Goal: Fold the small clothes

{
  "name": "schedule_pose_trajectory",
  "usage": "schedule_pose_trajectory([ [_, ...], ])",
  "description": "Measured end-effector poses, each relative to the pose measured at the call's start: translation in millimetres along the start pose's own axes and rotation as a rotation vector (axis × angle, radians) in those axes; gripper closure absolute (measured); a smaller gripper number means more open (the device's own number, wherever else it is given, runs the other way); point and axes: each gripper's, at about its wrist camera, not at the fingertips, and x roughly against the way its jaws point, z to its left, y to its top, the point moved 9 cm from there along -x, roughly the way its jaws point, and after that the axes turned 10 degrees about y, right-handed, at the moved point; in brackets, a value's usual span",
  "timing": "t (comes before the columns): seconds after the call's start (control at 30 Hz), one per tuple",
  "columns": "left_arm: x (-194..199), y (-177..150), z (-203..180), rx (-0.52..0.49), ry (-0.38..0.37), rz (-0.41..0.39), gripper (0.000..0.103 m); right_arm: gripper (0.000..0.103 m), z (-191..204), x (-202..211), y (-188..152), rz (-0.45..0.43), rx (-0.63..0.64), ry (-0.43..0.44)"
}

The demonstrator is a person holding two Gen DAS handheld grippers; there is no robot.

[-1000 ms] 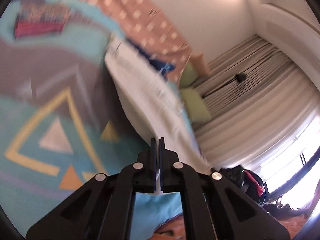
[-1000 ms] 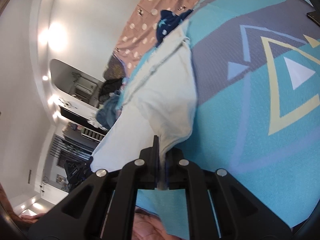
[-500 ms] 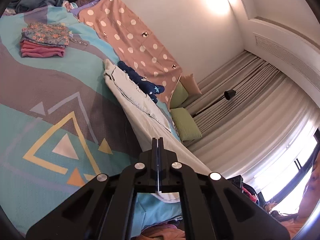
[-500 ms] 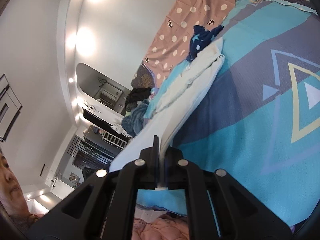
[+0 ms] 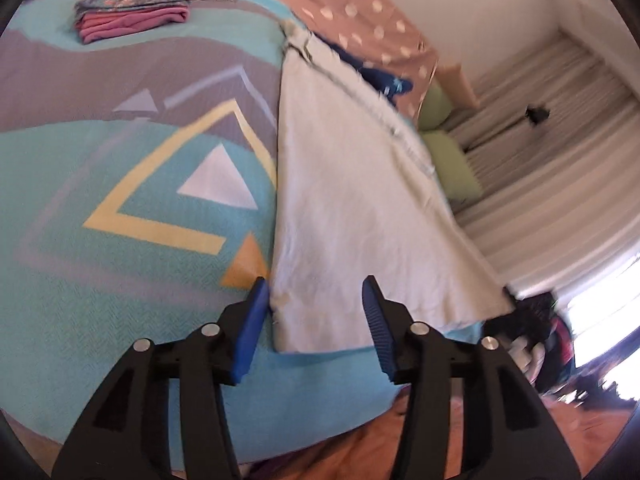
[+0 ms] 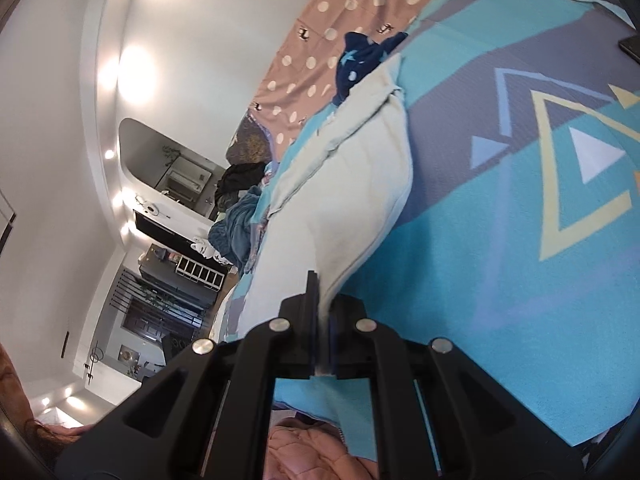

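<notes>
A white garment [image 5: 352,208] lies spread on the patterned teal bedspread [image 5: 120,260], its near corner between the blue pads of my left gripper [image 5: 316,316], which is open and holds nothing. In the right wrist view the same white garment [image 6: 352,184] runs up from my right gripper [image 6: 322,316], which is shut on its near edge and holds it slightly raised. A dark blue star-print garment [image 6: 360,60] lies at the white garment's far end.
A folded stack of pink and floral clothes [image 5: 132,12] sits at the far left of the bed. A polka-dot brown cover [image 5: 352,12], green pillows [image 5: 448,148] and curtains [image 5: 540,160] are beyond. An orange quilt [image 6: 308,452] lies below the bed's near edge.
My left gripper has opened and let go of the white garment, which now lies flat and spread on the bed. My right gripper stays shut on its edge.
</notes>
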Motion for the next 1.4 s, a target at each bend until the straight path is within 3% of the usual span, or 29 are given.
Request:
schedule_pose_trajectory([
  [0.2, -8.6, 2.1, -8.7, -0.104, 0.005, 0.049, 0.039, 0.098, 1.3, -3.1, -0.8, 0.010, 0.015, -0.003],
  [0.37, -25.1, 12.5, -21.1, -0.122, -0.085, 0.076, 0.037, 0.098, -3.6, -8.1, -1.8, 0.012, -0.009, 0.000],
  [0.4, -27.0, 14.1, -23.0, -0.110, -0.113, 0.080, 0.053, 0.098, -4.0, -9.1, -2.2, 0.012, -0.010, 0.001],
  [0.43, -29.8, 13.8, -25.8, -0.088, -0.158, 0.097, 0.087, 0.098, -4.4, -9.9, -2.5, 0.012, -0.011, 0.002],
  [0.47, -39.8, 10.2, -26.9, -0.038, -0.205, 0.138, 0.100, 0.098, -4.8, -10.5, -3.5, 0.012, -0.014, 0.003],
  [0.5, -47.1, 7.0, -27.2, -0.006, -0.223, 0.157, 0.100, 0.098, -5.3, -10.8, -4.1, 0.011, -0.017, 0.004],
  [0.63, -32.0, 12.4, -41.4, 0.018, -0.275, 0.051, 0.100, 0.098, -6.5, -6.9, -3.5, -0.003, -0.026, -0.006],
  [0.77, 36.1, 42.0, -71.8, -0.020, -0.361, -0.174, 0.100, 0.099, 14.4, 5.8, 9.4, -0.062, -0.017, 0.089],
  [0.83, 56.5, 47.4, -82.5, -0.043, -0.382, -0.223, 0.100, 0.099, 29.8, 10.5, 14.1, -0.079, 0.017, 0.131],
  [1.03, 103.3, 29.7, -116.1, -0.146, -0.404, -0.263, 0.100, 0.099, 92.5, 51.2, 18.9, -0.124, 0.208, 0.195],
  [1.13, 129.7, 19.8, -126.6, -0.183, -0.371, -0.296, 0.100, 0.099, 115.6, 77.6, 23.8, -0.159, 0.284, 0.161],
  [1.27, 137.9, 22.3, -120.6, -0.138, -0.353, -0.310, 0.100, 0.098, 112.1, 76.5, 35.7, -0.160, 0.297, 0.109],
  [1.4, 114.6, 44.5, -110.2, -0.040, -0.372, -0.297, 0.099, 0.098, 79.4, 45.5, 57.5, -0.137, 0.181, 0.099],
])
